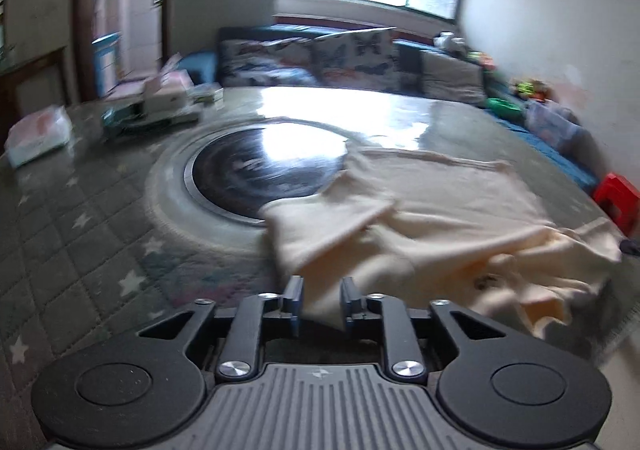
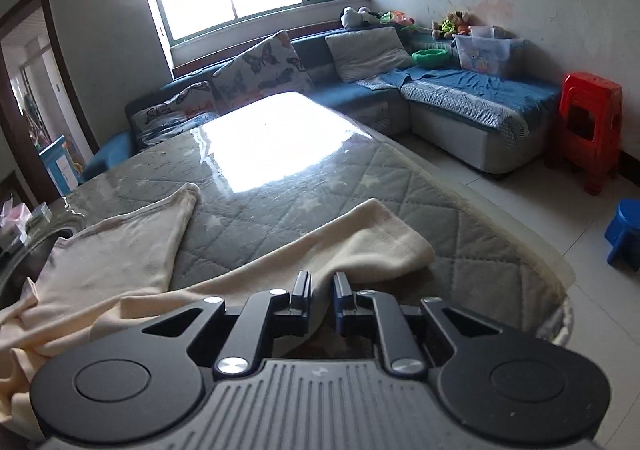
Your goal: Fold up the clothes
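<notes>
A cream fleece garment (image 1: 420,217) lies crumpled on the grey quilted table cover (image 1: 80,209), partly over a dark round inset (image 1: 264,173). My left gripper (image 1: 322,296) is at its near edge, jaws apart, with a fold of the cloth between the fingers but not pinched. In the right wrist view the same garment (image 2: 120,250) spreads to the left, and one sleeve runs out to the right. My right gripper (image 2: 322,290) is low over that sleeve's near edge, its jaws a narrow gap apart with fabric in the gap.
A tissue pack (image 1: 36,133) and boxes (image 1: 168,101) sit at the table's far left. A blue corner sofa (image 2: 440,97) with cushions stands behind. Right of the table edge (image 2: 560,282) is tiled floor with a red stool (image 2: 588,121) and a blue stool (image 2: 626,234).
</notes>
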Action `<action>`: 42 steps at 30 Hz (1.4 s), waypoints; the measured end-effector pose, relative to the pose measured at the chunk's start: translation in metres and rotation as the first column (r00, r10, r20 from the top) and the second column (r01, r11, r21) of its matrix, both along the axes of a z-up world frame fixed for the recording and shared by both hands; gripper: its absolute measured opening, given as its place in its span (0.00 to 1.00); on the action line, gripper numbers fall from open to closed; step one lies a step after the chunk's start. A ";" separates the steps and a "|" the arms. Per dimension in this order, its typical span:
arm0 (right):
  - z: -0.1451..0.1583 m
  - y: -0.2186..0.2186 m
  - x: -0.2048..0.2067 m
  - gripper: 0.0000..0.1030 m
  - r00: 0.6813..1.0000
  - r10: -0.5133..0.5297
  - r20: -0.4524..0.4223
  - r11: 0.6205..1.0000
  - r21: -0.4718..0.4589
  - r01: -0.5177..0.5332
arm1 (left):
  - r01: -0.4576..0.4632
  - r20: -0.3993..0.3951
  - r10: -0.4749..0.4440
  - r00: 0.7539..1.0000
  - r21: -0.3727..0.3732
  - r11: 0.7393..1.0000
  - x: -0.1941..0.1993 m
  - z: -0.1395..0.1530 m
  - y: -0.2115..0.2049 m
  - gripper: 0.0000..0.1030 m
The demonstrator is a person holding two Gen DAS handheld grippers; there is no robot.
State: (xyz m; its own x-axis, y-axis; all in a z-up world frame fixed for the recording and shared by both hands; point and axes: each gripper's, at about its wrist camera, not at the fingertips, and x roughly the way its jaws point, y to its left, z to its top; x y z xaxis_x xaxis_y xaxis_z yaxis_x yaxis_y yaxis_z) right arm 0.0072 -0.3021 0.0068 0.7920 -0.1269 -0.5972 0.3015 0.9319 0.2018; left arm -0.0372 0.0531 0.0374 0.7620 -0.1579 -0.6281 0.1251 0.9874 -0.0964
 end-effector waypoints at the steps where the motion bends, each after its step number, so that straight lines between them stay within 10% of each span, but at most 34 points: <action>1: 0.002 0.002 -0.004 0.12 1.000 0.001 0.003 1.000 -0.015 -0.001 | 0.034 0.013 -0.034 0.999 -0.002 0.999 -0.002 0.003 -0.006 0.34; 11: 0.033 0.052 -0.010 0.27 0.965 0.254 0.068 0.967 -0.044 -0.251 | 0.344 0.030 -0.344 0.939 0.016 0.939 0.005 -0.005 -0.087 0.47; 15: 0.035 0.089 -0.004 0.28 0.907 0.418 0.056 0.908 -0.048 -0.416 | 0.389 0.013 -0.391 0.920 0.060 0.919 0.014 -0.014 -0.106 0.45; 20: 0.037 0.128 -0.001 0.31 0.825 0.565 0.028 0.824 -0.073 -0.562 | 0.399 -0.017 -0.399 0.917 0.103 0.911 0.017 -0.025 -0.112 0.07; 31: 0.038 0.178 -0.010 0.32 0.642 0.762 -0.081 0.637 -0.086 -0.766 | 0.553 0.066 -0.557 0.828 0.071 0.830 -0.032 -0.012 -0.091 0.05; 42: 0.016 0.201 -0.017 0.33 0.550 0.813 -0.190 0.546 -0.078 -0.834 | 0.521 0.080 -0.521 0.850 0.024 0.853 -0.011 -0.009 -0.076 0.09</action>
